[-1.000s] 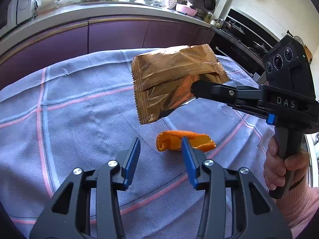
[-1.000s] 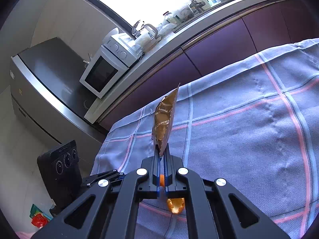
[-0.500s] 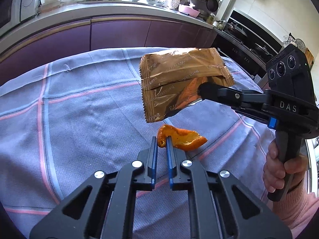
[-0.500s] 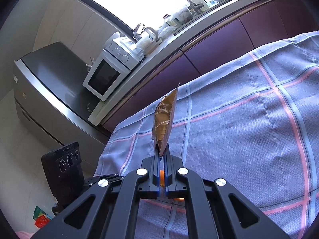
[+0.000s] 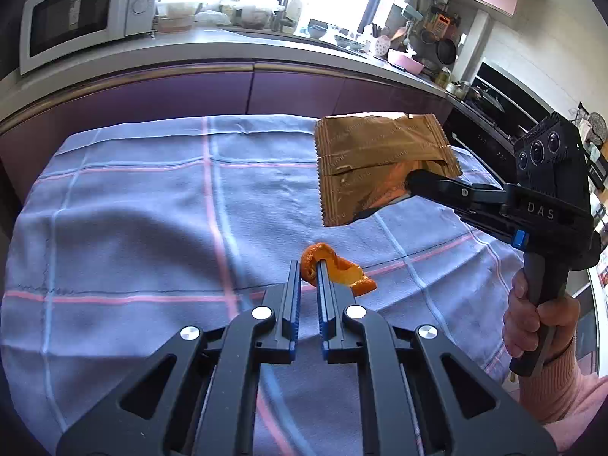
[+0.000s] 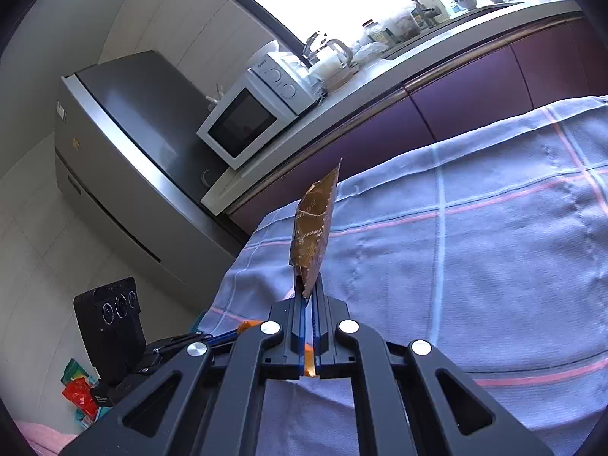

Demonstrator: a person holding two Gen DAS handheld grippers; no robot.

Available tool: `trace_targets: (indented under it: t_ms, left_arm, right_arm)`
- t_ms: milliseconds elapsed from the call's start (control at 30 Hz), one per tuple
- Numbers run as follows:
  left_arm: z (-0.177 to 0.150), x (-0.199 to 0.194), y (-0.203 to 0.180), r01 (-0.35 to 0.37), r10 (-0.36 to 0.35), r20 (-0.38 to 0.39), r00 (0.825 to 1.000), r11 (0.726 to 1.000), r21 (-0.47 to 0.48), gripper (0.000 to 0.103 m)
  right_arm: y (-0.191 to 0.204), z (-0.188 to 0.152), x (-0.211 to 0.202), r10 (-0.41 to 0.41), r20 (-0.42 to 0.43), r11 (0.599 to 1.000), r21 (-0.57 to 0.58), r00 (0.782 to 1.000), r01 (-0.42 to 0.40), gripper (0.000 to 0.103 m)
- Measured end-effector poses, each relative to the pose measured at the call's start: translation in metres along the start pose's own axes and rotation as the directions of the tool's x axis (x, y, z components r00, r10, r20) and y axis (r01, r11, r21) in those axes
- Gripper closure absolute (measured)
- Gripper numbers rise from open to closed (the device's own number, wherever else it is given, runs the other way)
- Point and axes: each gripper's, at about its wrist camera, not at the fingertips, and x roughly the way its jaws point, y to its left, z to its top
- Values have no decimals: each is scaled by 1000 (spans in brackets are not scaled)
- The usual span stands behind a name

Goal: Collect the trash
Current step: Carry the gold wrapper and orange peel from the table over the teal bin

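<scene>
Peel: curled orange piece of citrus peel (image 5: 330,268), pinched at one end between the blue-lined fingertips of the left gripper (image 5: 307,266), free end sticking out to the right, lifted just above the tablecloth.
Left claw: narrow, clamped on the peel, black frame filling the bottom of the left wrist view.
Wrapper: flat, shiny golden-brown foil snack wrapper (image 5: 380,163) with crimped zigzag edges, up in the air beyond the peel and to its right, apart from it; seen edge-on in the right wrist view (image 6: 313,235), standing upright out of the fingertips.
Right claw: right gripper (image 6: 311,296) pressed fully together on the lower corner of the wrapper; in the left wrist view (image 5: 414,182), reaching in from the right of the peel.
Hand: right hand (image 5: 532,323) wrapped round the black handle, pink sleeve (image 5: 558,391) at the wrist, well to the right of the peel.
Tablecloth: pale blue-grey cloth (image 5: 133,228) with pink and light blue check lines, spread flat beneath the peel.
Counter: grey worktop (image 5: 190,49) over purple cabinet fronts, past the far edge of the cloth from the peel.
Microwave: white microwave oven (image 5: 83,15) on the counter, far left of the peel.
Fridge: tall grey refrigerator (image 6: 125,159) left of the microwave in the right wrist view.
</scene>
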Motion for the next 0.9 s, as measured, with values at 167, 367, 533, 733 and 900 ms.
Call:
trace_targets:
  t_ms: [167, 367, 533, 733, 900]
  left_arm:
    - [-17, -36, 29, -54, 56, 39, 998, 997, -51, 94]
    - [-35, -79, 65, -104, 114, 77, 990, 986, -131, 94]
    - [-54, -111, 90, -137, 159, 103, 982, 972, -193, 94]
    - [-77, -143, 116, -161, 198, 117, 973, 950, -267, 94]
    - [-91, -164, 130, -185, 236, 134, 963, 932, -310, 94]
  right_arm:
    - [22, -10, 14, 46, -35, 998, -28, 998, -47, 101]
    - [52, -23, 32, 99, -85, 993, -55, 991, -104, 101]
    - [74, -33, 50, 138, -135, 986, -71, 981, -148, 101]
    - [101, -47, 73, 173, -199, 977, -90, 965, -194, 101]
    - [122, -54, 94, 199, -244, 969, -99, 949, -228, 101]
